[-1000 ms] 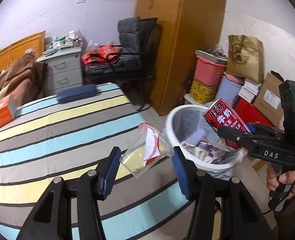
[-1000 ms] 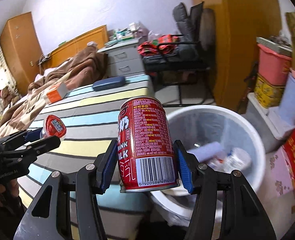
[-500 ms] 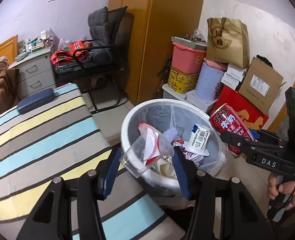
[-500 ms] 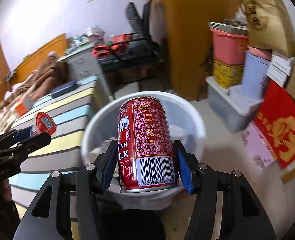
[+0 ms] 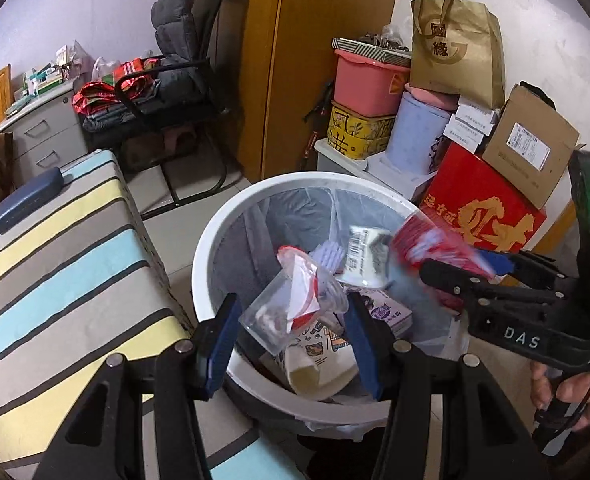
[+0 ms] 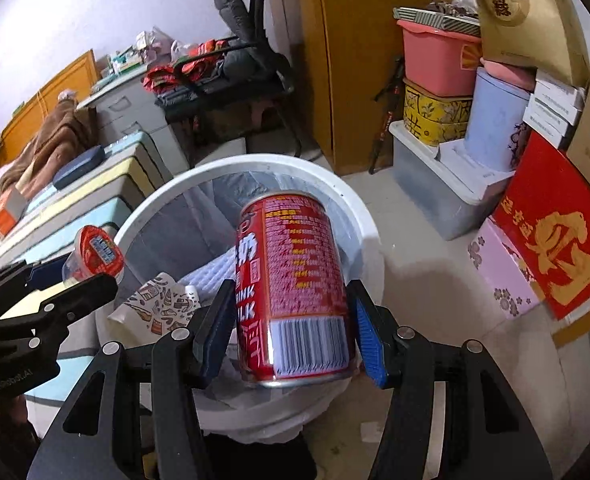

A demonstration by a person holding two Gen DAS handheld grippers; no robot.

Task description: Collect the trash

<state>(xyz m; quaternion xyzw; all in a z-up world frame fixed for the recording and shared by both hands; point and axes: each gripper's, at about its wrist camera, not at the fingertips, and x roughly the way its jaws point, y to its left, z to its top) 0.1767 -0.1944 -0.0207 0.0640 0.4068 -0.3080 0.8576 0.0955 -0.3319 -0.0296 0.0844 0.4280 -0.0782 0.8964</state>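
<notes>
A white trash bin (image 5: 215, 248) lined with a clear bag holds several pieces of trash; it also shows in the right wrist view (image 6: 255, 162). My left gripper (image 5: 291, 316) is over the bin, its blue pads apart, and a clear plastic cup (image 5: 283, 312) with a red-and-white lid hangs between them with a gap at each side. My right gripper (image 6: 291, 320) has its pads apart around a red milk can (image 6: 291, 292), which is tilted over the bin. In the left wrist view the can (image 5: 435, 248) is a red blur.
A striped bed (image 5: 55, 264) lies left of the bin with a dark blue case (image 5: 27, 200) on it. A black chair (image 5: 175, 92), a wooden wardrobe (image 5: 327, 20), stacked boxes (image 5: 483, 220) and a grey drawer unit (image 5: 43, 136) stand around the bin.
Both grippers moved from over the bed to over the bin. Both sets of pads have opened; the cup and the can have come loose, and the can has tilted.
</notes>
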